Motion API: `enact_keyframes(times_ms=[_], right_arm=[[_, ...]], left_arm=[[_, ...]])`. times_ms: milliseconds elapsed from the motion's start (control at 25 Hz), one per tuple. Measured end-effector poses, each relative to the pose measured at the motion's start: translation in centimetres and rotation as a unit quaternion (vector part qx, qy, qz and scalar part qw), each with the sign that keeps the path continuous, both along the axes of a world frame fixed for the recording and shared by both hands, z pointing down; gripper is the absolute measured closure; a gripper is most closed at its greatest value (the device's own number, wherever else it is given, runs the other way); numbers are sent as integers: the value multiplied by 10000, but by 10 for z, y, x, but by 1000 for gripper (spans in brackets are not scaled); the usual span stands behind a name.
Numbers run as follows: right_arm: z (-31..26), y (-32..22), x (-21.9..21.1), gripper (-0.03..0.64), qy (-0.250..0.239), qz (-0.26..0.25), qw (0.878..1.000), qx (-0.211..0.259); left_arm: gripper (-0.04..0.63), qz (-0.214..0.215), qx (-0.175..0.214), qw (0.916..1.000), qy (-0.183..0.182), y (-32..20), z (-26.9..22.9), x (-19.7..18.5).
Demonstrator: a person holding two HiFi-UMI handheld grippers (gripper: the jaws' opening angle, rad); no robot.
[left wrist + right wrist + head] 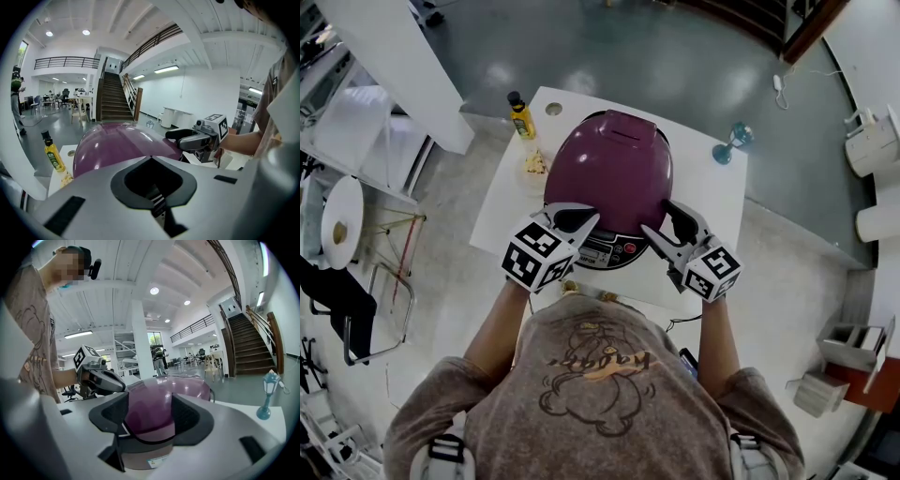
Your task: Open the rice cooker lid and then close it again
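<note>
Shirt print (600, 370) illegible, left gripper (587, 217) fingers closed, right gripper (659, 218) fingers apart beside purple rice cooker (609, 169)

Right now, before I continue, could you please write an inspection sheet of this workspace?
Surface: white table.
Job's things: purple rice cooker in the middle, lid closed.
Clutter: yellow bottle upright at the far left edge; yellowish crumpled thing beside it; small blue lamp figure far right.
Grippers: left gripper shut, empty, at the cooker's front left; right gripper open, lid seen between its jaws.
Cables: white cord on the floor beyond the table.
Surroundings: staircase.
</note>
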State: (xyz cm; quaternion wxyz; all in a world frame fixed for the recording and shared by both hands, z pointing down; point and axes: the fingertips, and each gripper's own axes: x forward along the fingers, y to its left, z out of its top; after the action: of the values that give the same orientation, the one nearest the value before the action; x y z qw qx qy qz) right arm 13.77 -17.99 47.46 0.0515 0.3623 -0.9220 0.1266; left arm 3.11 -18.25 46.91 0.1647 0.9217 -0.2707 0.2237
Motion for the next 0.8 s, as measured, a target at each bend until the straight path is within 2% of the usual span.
enact_keyframes(times_ms=[320, 560, 800], right_arm=[[2, -1, 1, 368, 154, 43, 9999, 24], [5, -7, 7, 450, 392, 204, 9990, 104], [6, -6, 11, 494, 259, 252, 9993, 22]], left_arm=[[575, 138, -132, 9998, -112, 0, 2, 0], [575, 327, -117, 9988, -337, 1, 4, 1], [575, 326, -207, 9988, -313, 1, 4, 2]])
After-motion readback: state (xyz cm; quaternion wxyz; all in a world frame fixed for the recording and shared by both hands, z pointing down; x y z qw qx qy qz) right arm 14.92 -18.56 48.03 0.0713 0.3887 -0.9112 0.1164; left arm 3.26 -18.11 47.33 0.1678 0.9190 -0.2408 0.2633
